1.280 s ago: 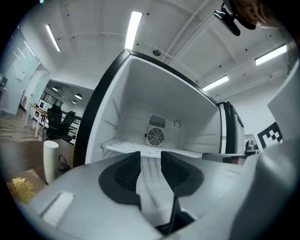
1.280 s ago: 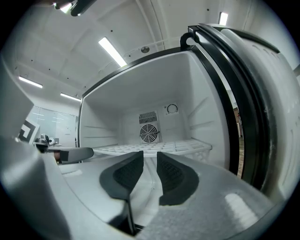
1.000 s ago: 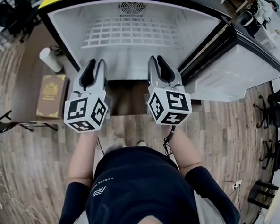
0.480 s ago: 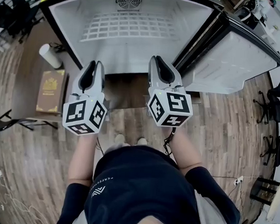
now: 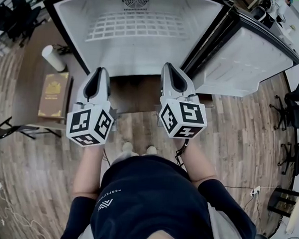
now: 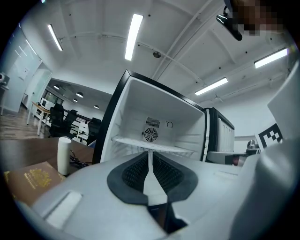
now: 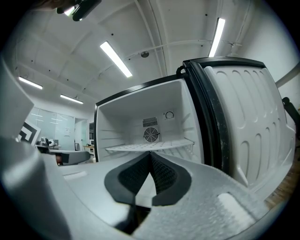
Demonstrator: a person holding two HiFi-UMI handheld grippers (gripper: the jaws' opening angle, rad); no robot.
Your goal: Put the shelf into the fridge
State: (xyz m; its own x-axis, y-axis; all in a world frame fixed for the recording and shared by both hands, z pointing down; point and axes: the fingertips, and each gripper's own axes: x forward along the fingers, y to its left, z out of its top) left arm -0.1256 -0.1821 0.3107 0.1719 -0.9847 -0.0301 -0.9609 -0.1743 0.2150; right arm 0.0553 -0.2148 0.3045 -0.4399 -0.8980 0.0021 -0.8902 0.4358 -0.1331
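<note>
Between the dark ribbed pads of the left gripper (image 6: pixel 150 153), only a thin slit of light, the jaws closing, nothing in the slit. On the right gripper (image 7: pixel 150 153), pads pressed tip to tip, fully closed, nothing held. Both side by side at about the same height, a little apart, pointing into an open fridge (image 5: pixel 69 23), tips near its lower front edge. Behind each pair of jaws, a cube with black-and-white square markers, then a bare forearm and a dark shirt with a small white logo.

Straight ahead, the shelf (image 5: pixel 137 26): a white wire grid, already inside the fridge, lying level across the white compartment from side wall to side wall, touching neither gripper. On the back wall just above it, a round fan grille (image 7: pixel 151 134) with a slotted vent over it. Black edging around the fridge frame. To the right, the fridge door (image 5: pixel 247 57), swung wide open, white and ribbed on its inner face.

To the left of the fridge, a dark wooden table (image 5: pixel 33 84) bearing a brown book (image 5: pixel 54 95) with gold print and, beyond it, an upright white cylinder (image 5: pixel 53 58). Underfoot, a wood-plank floor (image 5: pixel 239 132). At far right, black office chairs (image 5: pixel 294 107). Overhead, a white ceiling with long strip lights (image 6: pixel 133 35).
</note>
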